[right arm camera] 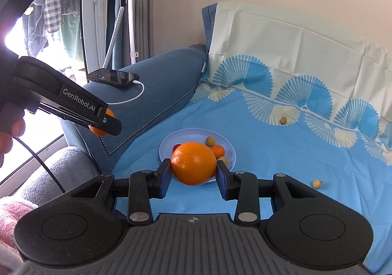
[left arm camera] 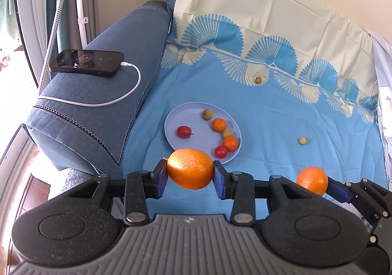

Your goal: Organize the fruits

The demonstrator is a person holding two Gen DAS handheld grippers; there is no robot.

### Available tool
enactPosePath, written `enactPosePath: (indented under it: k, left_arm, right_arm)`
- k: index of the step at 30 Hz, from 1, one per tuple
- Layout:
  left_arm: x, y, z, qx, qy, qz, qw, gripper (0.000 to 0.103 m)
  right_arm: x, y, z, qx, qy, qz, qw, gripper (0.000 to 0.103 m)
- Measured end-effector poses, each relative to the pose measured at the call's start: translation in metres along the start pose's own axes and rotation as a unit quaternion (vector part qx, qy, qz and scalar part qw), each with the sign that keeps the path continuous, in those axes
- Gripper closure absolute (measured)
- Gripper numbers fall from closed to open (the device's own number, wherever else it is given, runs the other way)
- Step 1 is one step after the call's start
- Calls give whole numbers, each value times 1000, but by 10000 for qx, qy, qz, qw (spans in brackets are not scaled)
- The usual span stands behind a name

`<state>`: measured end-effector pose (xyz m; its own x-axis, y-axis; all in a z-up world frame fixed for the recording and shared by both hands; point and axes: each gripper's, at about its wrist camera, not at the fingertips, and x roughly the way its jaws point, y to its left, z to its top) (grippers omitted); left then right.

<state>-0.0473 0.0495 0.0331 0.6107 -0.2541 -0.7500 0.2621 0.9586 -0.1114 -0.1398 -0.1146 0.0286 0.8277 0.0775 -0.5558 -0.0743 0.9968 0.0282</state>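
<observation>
At the left of the left wrist view a phone [left arm camera: 86, 63] on its white cable [left arm camera: 98, 101] lies on the blue sofa arm [left arm camera: 98, 113], clear of the work. At centre the plate [left arm camera: 196, 137] on the blue sheet [left arm camera: 281, 128] already holds small oranges and red fruits. Just below it the left tool [left arm camera: 189, 172] is clamped on a large orange [left arm camera: 189, 168]. Lower right, the right tool [right arm camera: 193, 168] is clamped on a second orange [right arm camera: 193, 163]. Two small yellow fruits [left arm camera: 303, 140] still lie loose on the sheet. Likely over halfway; nothing blocks the plate.

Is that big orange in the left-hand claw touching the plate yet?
Apart. In the right wrist view the left gripper holds its orange up beside the sofa arm, away from the plate.
</observation>
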Motion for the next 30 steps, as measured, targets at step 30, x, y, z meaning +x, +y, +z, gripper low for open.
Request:
enactPosePath:
  k: [30]
  left_arm:
    - [31, 11, 21, -173, 122, 102, 9997, 60]
  right_arm:
    - [29, -6, 4, 134, 291, -30, 9995, 63]
